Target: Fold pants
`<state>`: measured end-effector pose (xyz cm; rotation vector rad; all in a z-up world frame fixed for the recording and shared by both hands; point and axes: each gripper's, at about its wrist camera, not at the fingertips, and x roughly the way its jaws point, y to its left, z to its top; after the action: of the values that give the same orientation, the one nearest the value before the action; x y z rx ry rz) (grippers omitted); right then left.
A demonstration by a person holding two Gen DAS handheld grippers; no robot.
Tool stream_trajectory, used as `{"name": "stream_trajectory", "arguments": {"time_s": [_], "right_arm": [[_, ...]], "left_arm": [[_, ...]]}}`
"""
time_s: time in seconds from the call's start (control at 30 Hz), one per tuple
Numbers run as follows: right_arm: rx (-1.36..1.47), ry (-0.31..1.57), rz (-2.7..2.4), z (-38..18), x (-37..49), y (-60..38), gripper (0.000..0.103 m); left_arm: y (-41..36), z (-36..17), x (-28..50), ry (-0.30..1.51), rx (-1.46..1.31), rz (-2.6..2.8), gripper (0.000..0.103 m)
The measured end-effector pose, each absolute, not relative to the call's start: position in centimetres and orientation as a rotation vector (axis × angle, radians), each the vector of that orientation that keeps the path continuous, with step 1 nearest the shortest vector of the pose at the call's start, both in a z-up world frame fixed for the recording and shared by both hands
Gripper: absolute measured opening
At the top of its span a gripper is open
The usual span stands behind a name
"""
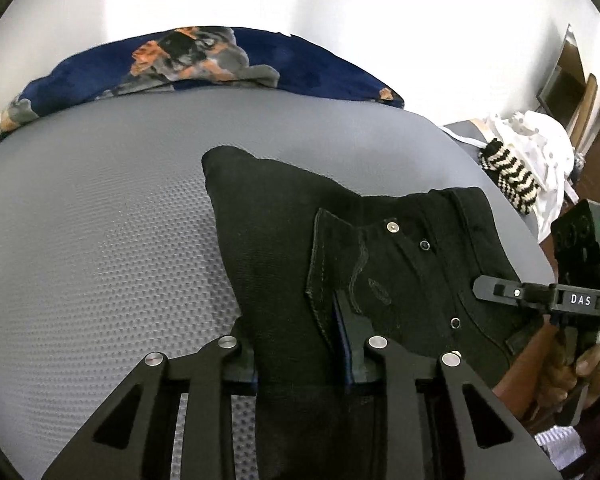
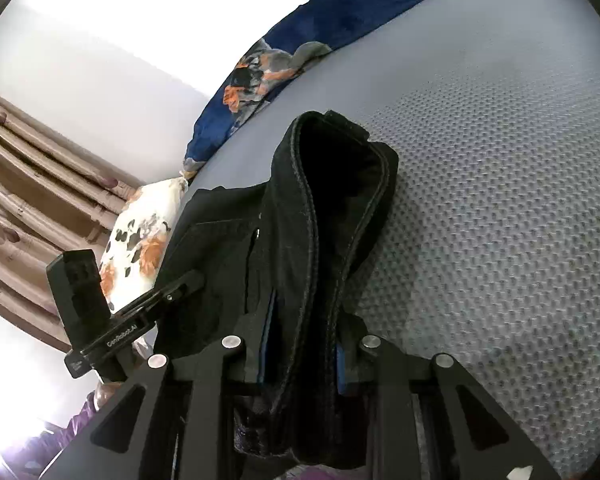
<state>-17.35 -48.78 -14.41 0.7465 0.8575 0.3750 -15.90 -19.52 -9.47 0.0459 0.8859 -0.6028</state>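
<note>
Black pants (image 1: 340, 248) lie partly lifted off a grey textured mattress (image 1: 100, 240), with rivets and a front pocket showing near the waist. My left gripper (image 1: 300, 360) is shut on a thick fold of the black cloth, which runs down between its fingers. My right gripper (image 2: 304, 348) is shut on the waistband edge of the pants (image 2: 324, 200), whose seams rise up in front of it. Each gripper shows in the other's view: the right gripper (image 1: 500, 292) at the pants' right edge, the left gripper (image 2: 180, 286) at their left edge.
A dark blue blanket with a dog print (image 1: 204, 60) lies along the mattress's far side. A black-and-white striped item (image 1: 508, 176) and white clothes (image 1: 540, 140) sit at the right. A floral pillow (image 2: 140, 240) and brown curtains (image 2: 28, 184) are on the left.
</note>
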Motion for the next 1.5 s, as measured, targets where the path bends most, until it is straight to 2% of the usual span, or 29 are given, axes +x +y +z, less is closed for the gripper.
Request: {"name": "stream_trajectory", "arguments": {"time_s": [1.5], "right_arm": [[0.647,0.882,0.532,-10.5,-10.6,-35.9,0.022]], "left_arm": [[-6.8,-5.1,-12.5,0.839,-0.03,-0.422,0.027]]}}
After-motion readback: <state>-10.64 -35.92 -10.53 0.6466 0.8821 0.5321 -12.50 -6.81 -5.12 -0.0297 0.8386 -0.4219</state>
